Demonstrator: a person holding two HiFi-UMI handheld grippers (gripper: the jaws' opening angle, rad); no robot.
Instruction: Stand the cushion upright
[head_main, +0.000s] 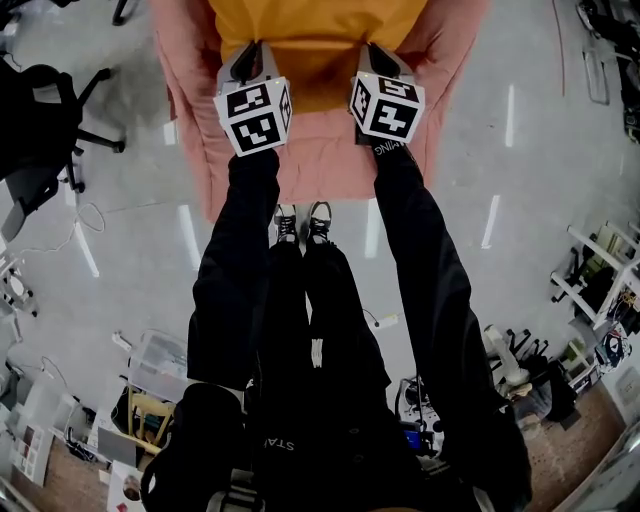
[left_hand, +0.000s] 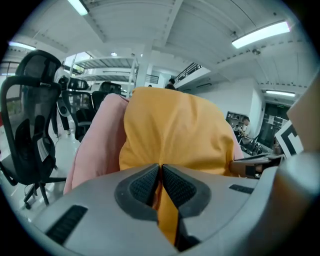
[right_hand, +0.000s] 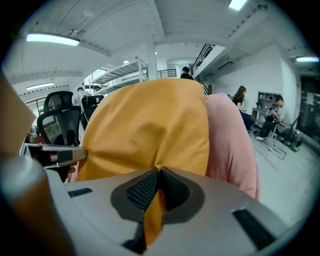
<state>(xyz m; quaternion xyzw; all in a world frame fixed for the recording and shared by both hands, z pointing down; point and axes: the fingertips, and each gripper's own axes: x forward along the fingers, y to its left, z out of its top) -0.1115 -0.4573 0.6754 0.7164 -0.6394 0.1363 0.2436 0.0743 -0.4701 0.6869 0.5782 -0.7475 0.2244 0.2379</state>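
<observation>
head view, looking steeply down: orange-yellow cushion (head_main: 318, 40) at 12 o'clock, lying against a pink soft seat (head_main: 320, 160) that spreads out under and on both sides of it. left gripper (head_main: 248, 50) at 11 o'clock and right gripper (head_main: 383, 52) at 1 o'clock, each on the cushion's near edge, marker cubes facing up. in the left gripper view the jaws are pressed nearly together with a fold of the cushion's yellow cloth pinched between the ribbed pads (left_hand: 147, 182). right gripper view shows the same: jaws narrow, clamped on a strip of yellow cloth. in both gripper views the cushion bulks up in front, with pink upholstery behind and to one side. floor (head_main: 500, 200) is glossy pale grey and mirrors the strip lights as white streaks. black office chair (head_main: 40, 120) at 10 o'clock, white rack (head_main: 600, 270) at 3 o'clock, loose bins and clutter (head_main: 150, 400) at 7 o'clock. the person's shoes (head_main: 303, 222) are just short of the seat's front edge. overhead, a white ceiling with tube lights (left_hand: 260, 34); people (right_hand: 240, 102) sit far back at 3 o'clock in the right gripper view.
</observation>
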